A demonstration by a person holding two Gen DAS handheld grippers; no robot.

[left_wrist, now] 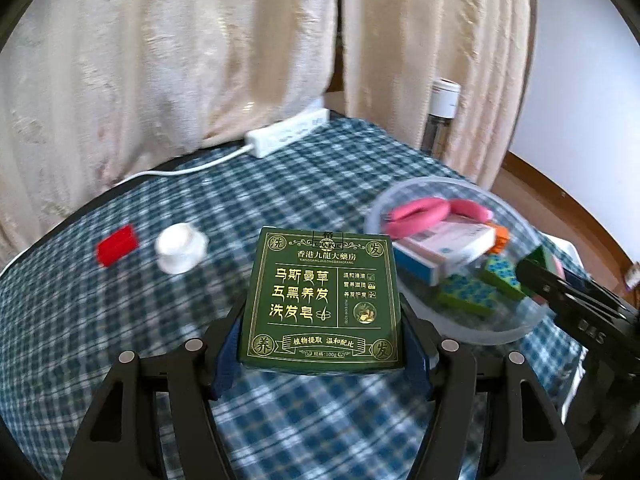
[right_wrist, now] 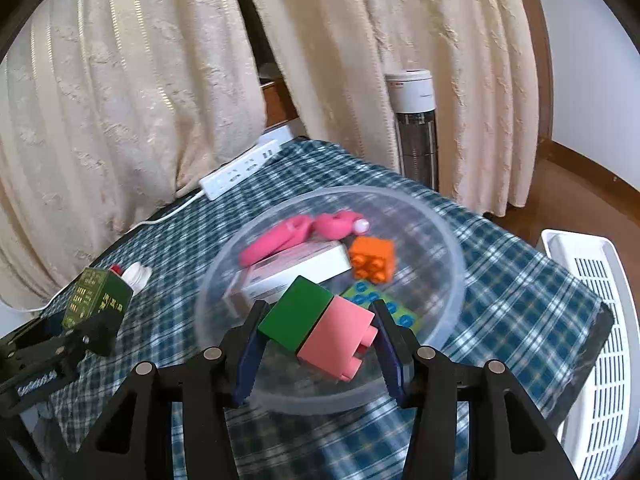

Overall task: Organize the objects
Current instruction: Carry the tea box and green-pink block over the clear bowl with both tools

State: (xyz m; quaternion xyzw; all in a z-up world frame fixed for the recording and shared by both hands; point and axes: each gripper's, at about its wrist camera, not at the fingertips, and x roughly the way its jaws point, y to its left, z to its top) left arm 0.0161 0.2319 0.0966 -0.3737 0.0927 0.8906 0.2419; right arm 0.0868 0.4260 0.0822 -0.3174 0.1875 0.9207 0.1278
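My left gripper [left_wrist: 322,320] is shut on a dark green soap box [left_wrist: 322,300] with gold print, held above the checked tablecloth; it also shows in the right wrist view [right_wrist: 94,300]. My right gripper [right_wrist: 316,332] is over the clear plastic bowl [right_wrist: 448,240], its jaws wide around a green-and-pink block [right_wrist: 320,328] that sits between them; contact with the pads is unclear. In the bowl lie a pink looped item [right_wrist: 296,232], a white carton [right_wrist: 296,268], an orange brick [right_wrist: 372,260] and a green dotted brick [right_wrist: 380,308]. A red brick [left_wrist: 117,245] and a white cap [left_wrist: 180,246] lie on the cloth at left.
A white power strip [left_wrist: 288,132] with its cable lies at the table's back edge under the cream curtains. A white tower appliance [right_wrist: 416,124] stands behind the table. A white slatted basket [right_wrist: 600,320] stands at the right beside the table.
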